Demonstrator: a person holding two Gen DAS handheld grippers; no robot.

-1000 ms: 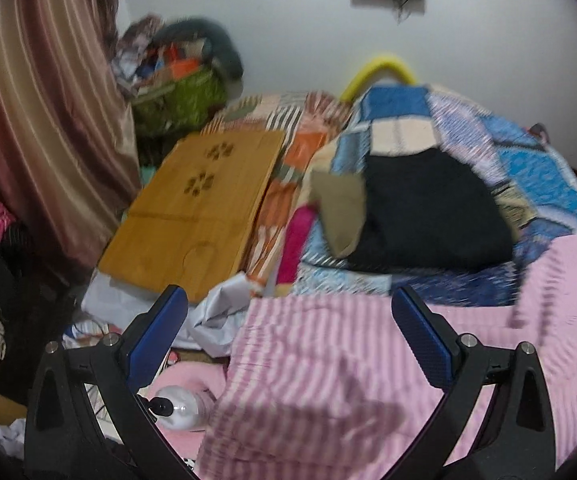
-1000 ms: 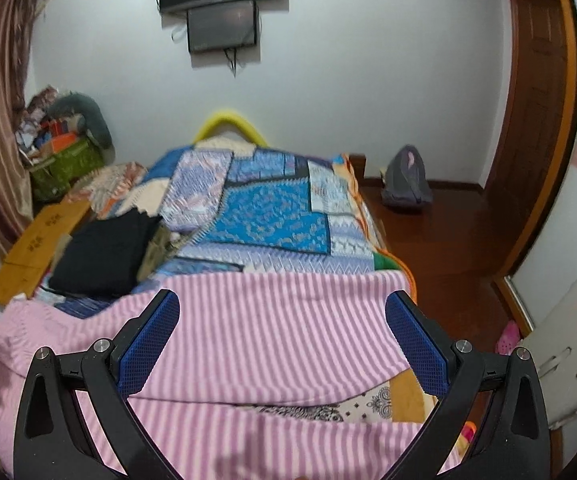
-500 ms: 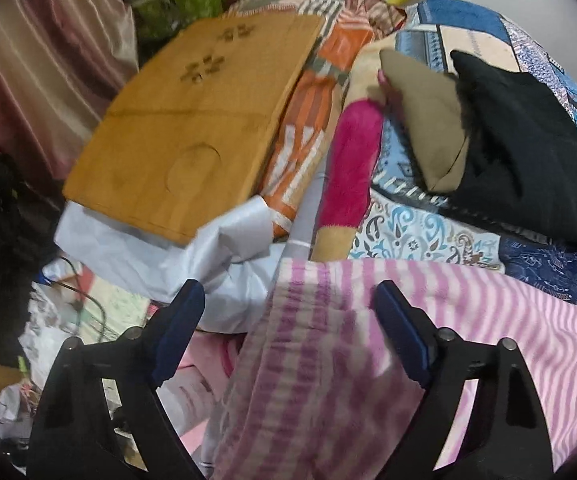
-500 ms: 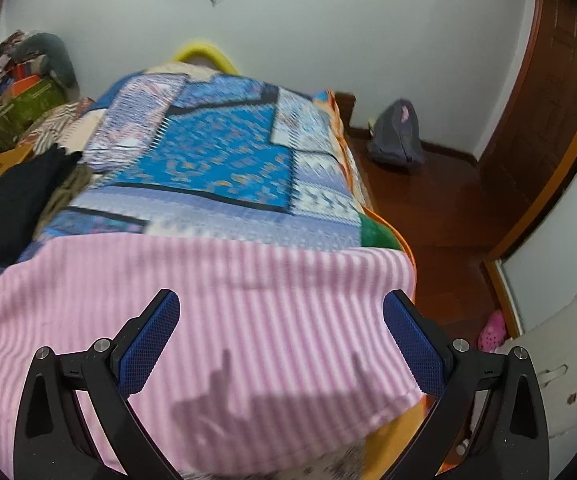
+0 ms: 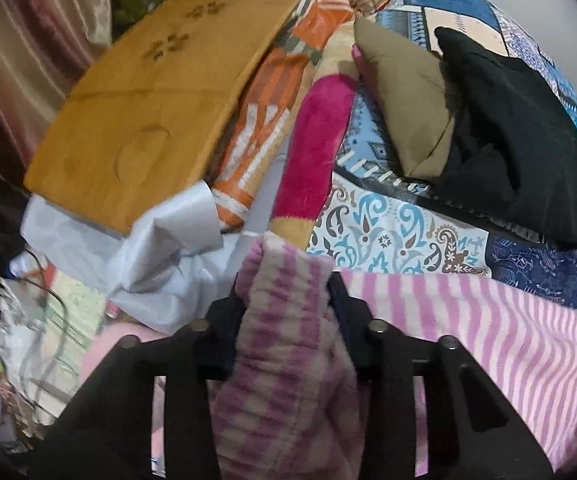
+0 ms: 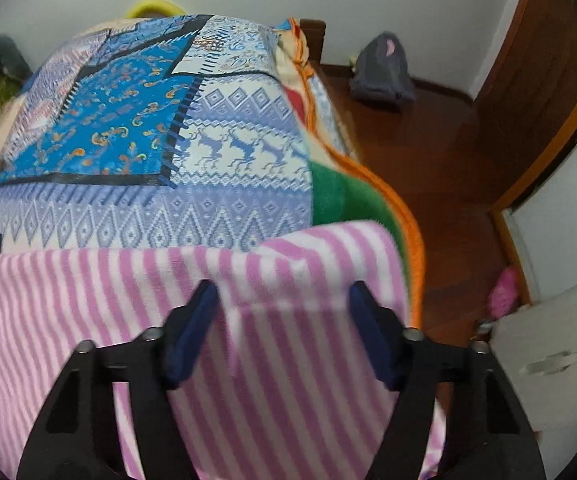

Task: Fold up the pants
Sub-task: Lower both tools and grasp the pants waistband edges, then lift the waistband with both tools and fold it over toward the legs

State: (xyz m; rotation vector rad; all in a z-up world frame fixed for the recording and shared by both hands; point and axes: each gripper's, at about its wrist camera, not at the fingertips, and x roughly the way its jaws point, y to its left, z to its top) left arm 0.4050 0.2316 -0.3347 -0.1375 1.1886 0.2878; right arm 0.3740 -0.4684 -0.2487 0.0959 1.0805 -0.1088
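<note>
Pants (image 5: 468, 320), pink-and-white striped, lie across the near end of the patchwork quilt (image 6: 216, 184) under both my tools. My left gripper (image 5: 288, 304) is closing, and a bunched edge of the fabric stands squeezed between its pads. My right gripper (image 6: 284, 316) is closing too; the striped cloth rises between its fingers, which stand a fair way apart. Ahead of the left tool sit folded black clothes (image 5: 520, 148) and a wooden board (image 5: 148, 104).
</note>
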